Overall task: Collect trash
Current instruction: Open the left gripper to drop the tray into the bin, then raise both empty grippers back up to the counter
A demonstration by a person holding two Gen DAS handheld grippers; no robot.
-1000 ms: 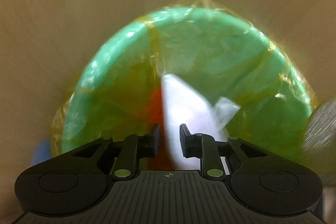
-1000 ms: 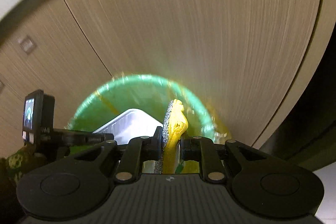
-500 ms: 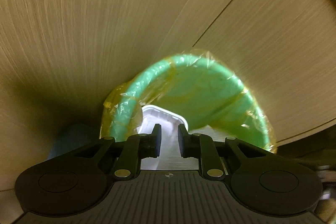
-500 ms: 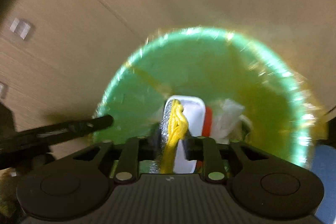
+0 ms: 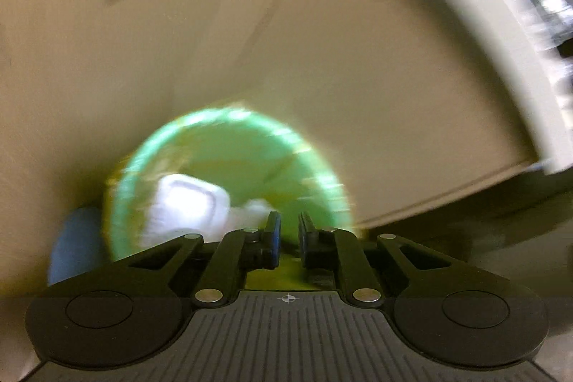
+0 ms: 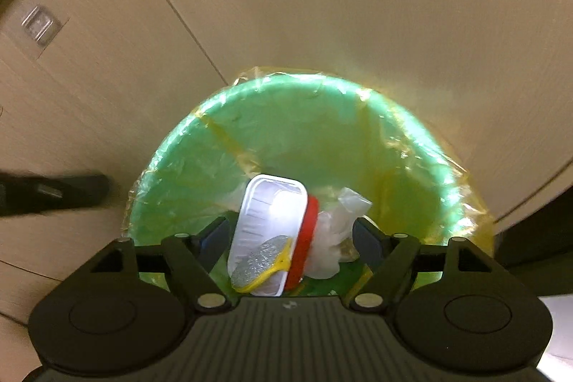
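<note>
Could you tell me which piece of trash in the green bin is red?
The round lid, on edge between the white tray and the crumpled clear plastic.

Tray (image 6: pixel 266 231), sponge (image 6: pixel 259 260), lid (image 6: pixel 304 246) and wrapper (image 6: pixel 333 231) lie in the bin (image 6: pixel 286 117).

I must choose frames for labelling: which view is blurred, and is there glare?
Left wrist view: strongly motion-blurred, the green bin and white tray smeared. Right wrist view: mostly sharp, glare on the tray and plastic liner; fisheye curves the cabinet panels.
</note>
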